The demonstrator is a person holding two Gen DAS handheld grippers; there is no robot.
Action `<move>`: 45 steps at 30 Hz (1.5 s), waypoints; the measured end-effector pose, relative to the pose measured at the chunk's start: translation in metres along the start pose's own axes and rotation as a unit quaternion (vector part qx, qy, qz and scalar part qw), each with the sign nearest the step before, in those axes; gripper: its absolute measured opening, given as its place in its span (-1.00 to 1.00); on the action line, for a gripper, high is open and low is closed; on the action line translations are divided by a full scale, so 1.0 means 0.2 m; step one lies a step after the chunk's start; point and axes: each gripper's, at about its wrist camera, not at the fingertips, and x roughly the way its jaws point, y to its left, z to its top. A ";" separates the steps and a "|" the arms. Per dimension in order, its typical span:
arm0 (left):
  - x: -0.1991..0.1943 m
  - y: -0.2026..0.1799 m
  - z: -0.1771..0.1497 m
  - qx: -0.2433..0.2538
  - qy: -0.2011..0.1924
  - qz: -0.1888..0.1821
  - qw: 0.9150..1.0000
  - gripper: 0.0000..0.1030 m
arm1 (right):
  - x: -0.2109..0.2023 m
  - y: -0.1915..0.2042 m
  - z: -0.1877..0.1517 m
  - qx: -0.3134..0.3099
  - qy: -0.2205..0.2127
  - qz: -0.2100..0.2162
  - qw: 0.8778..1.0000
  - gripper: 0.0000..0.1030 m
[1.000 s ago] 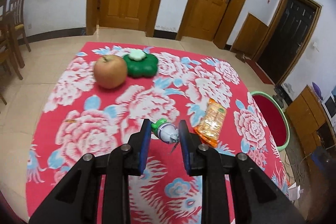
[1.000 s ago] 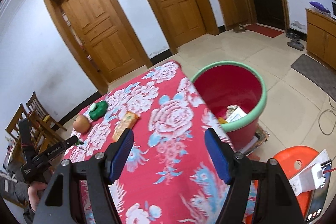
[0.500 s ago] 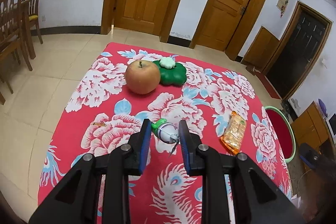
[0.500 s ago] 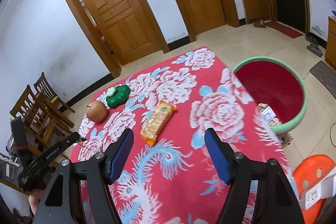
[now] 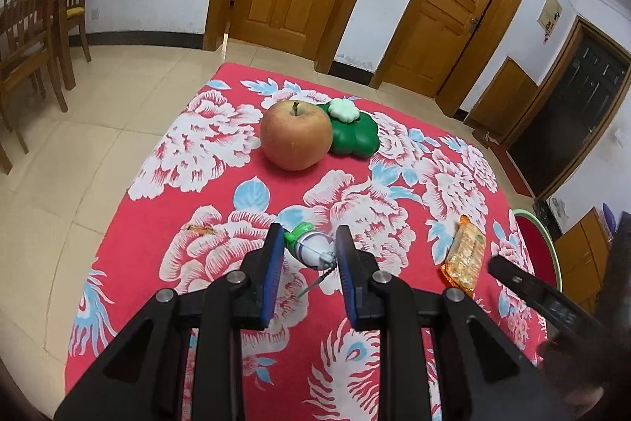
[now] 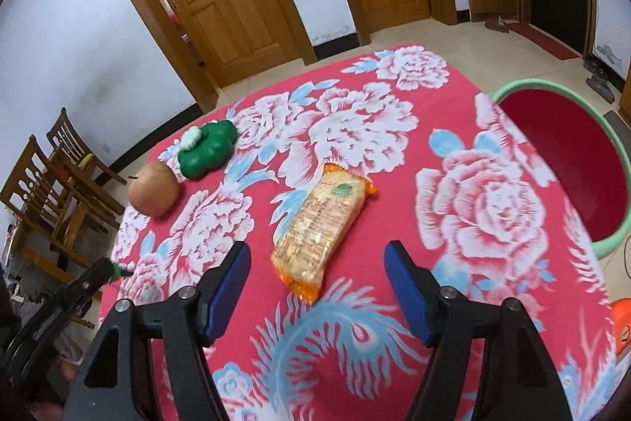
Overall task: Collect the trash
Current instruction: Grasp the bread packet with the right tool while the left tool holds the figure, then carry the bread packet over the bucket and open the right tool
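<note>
My left gripper (image 5: 309, 243) is shut on a small white bottle (image 5: 313, 250) with a green cap, and a thin straw sticks out below it. An orange snack packet (image 6: 323, 223) lies flat on the red flowered tablecloth (image 6: 481, 200). My right gripper (image 6: 317, 255) hovers open just in front of the packet's near end, and its blue pads (image 6: 226, 287) touch nothing. In the left wrist view the same packet (image 5: 463, 255) lies to the right, with a finger of the right gripper (image 5: 520, 283) beside it. The red tub (image 6: 552, 91) with a green rim stands off the table's right edge.
An apple (image 5: 295, 135) and a green clover-shaped thing (image 5: 355, 137) with a white top sit at the far side of the cloth. A small orange scrap (image 5: 199, 229) lies left of the bottle. Wooden chairs (image 6: 51, 184) stand at the left, doors behind.
My right gripper swung left from the tub, and the snack packet now lies just ahead of its open fingers. My left gripper drifted toward the apple with the bottle still held.
</note>
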 end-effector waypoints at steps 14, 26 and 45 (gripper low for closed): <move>0.04 0.03 0.00 -0.009 0.006 -0.002 1.000 -0.49 | 0.23 0.08 -0.01 -0.020 0.021 -0.032 0.999 0.47; 0.03 0.02 0.00 -0.014 0.007 -0.006 1.000 -0.49 | 0.20 -0.02 0.00 -0.028 0.029 -0.017 0.999 -0.24; -0.06 -0.21 -0.03 0.018 0.003 -0.024 1.000 -0.49 | -0.10 -0.40 -0.06 -0.002 -0.004 -0.022 1.000 -0.28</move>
